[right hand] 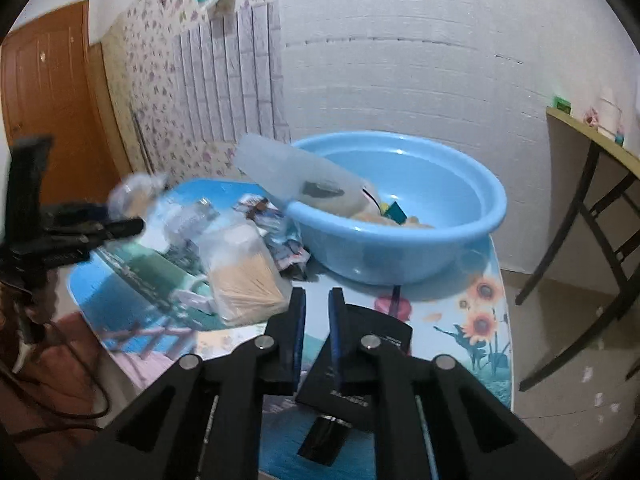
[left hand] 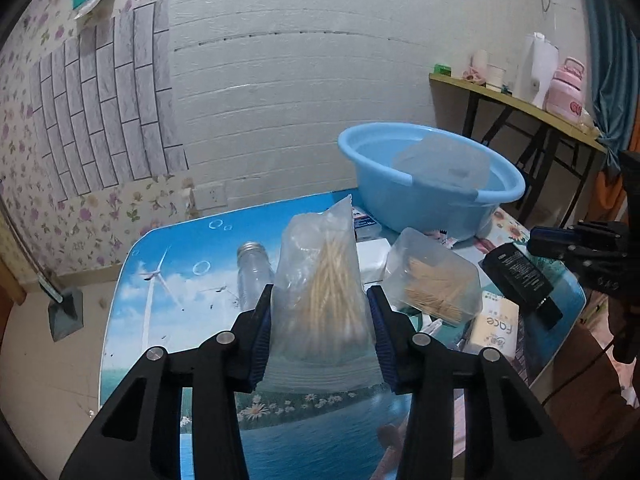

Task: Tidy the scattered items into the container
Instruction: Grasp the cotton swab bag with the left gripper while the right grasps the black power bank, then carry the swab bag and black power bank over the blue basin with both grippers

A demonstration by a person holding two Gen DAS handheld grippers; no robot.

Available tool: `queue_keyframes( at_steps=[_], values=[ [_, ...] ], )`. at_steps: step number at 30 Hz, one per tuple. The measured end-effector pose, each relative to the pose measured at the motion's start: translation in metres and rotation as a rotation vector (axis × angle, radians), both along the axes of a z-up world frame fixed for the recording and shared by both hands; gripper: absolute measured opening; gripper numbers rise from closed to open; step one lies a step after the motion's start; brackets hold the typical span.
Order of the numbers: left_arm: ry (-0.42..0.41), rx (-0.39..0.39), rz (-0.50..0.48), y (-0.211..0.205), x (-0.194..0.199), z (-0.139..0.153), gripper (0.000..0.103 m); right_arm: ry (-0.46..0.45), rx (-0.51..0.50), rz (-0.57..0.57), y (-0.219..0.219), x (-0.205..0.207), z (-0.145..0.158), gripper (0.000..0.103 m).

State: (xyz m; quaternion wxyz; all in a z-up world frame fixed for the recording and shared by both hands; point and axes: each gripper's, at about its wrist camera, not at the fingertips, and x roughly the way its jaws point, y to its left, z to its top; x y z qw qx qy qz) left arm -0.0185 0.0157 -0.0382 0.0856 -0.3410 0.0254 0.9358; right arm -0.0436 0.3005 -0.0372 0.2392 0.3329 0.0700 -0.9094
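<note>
Left gripper [left hand: 320,316]: your jaws clamp the bag of sticks [left hand: 320,300], lifted over the worktop [left hand: 172,280]. Right gripper [right hand: 316,312]: clamps black bottle [right hand: 352,364]. Next: carry both to blue basin [left hand: 432,192].

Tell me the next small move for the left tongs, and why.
Probably carry the bag of sticks toward the blue basin: the left tongs already clamp it clear of the table, and the basin sits ahead to the right.

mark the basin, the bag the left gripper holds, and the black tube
basin [right hand: 400,256]: right wrist view, outer front wall.
bag [left hand: 320,292]: left wrist view, middle, over the wooden sticks, held by left gripper [left hand: 320,308].
black tube [left hand: 520,276]: left wrist view, printed body.
</note>
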Motion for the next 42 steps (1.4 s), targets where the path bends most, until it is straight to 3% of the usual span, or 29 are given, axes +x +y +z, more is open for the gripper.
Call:
queue_keyframes(
  at_steps=[3, 4, 5, 6, 10, 13, 20, 24, 25, 26, 32, 42],
  values=[
    [-0.013, -0.004, -0.010, 0.003, 0.002, -0.003, 0.044, -0.026, 0.029, -0.056, 0.004, -0.005, -0.008, 0.049],
    [-0.020, -0.007, -0.007, 0.003, 0.002, -0.005, 0.044, -0.040, 0.019, -0.061, 0.008, -0.005, -0.010, 0.064],
    [-0.027, -0.009, -0.004, 0.002, 0.000, -0.008, 0.044, -0.053, 0.019, -0.068, 0.011, -0.005, -0.013, 0.075],
    [-0.034, -0.009, 0.007, 0.000, 0.000, -0.010, 0.044, -0.067, 0.027, -0.083, 0.013, -0.006, -0.016, 0.077],
    [-0.033, -0.002, 0.030, -0.004, 0.000, -0.011, 0.044, -0.186, 0.013, -0.181, 0.025, -0.013, -0.038, 0.077],
    [-0.029, -0.001, 0.033, -0.005, 0.000, -0.011, 0.044, -0.238, -0.020, -0.188, 0.023, -0.012, -0.051, 0.078],
    [-0.043, 0.001, 0.034, -0.006, 0.001, -0.015, 0.044, -0.174, 0.116, -0.180, -0.001, -0.012, -0.059, 0.080],
    [-0.044, 0.009, 0.036, -0.008, 0.002, -0.016, 0.044, -0.167, 0.087, -0.205, 0.009, -0.016, -0.060, 0.078],
    [-0.044, 0.010, 0.036, -0.008, 0.002, -0.016, 0.044, -0.160, 0.080, -0.195, 0.010, -0.016, -0.059, 0.067],
    [-0.043, 0.011, 0.035, -0.008, 0.003, -0.016, 0.044, -0.153, 0.087, -0.197, 0.011, -0.016, -0.058, 0.064],
    [-0.023, 0.013, 0.028, -0.006, 0.006, -0.009, 0.044, -0.144, 0.018, -0.208, 0.019, -0.013, -0.053, 0.062],
    [0.030, 0.006, -0.038, 0.011, 0.009, 0.012, 0.044, -0.043, -0.027, -0.160, 0.013, -0.003, -0.020, 0.061]
  ],
)
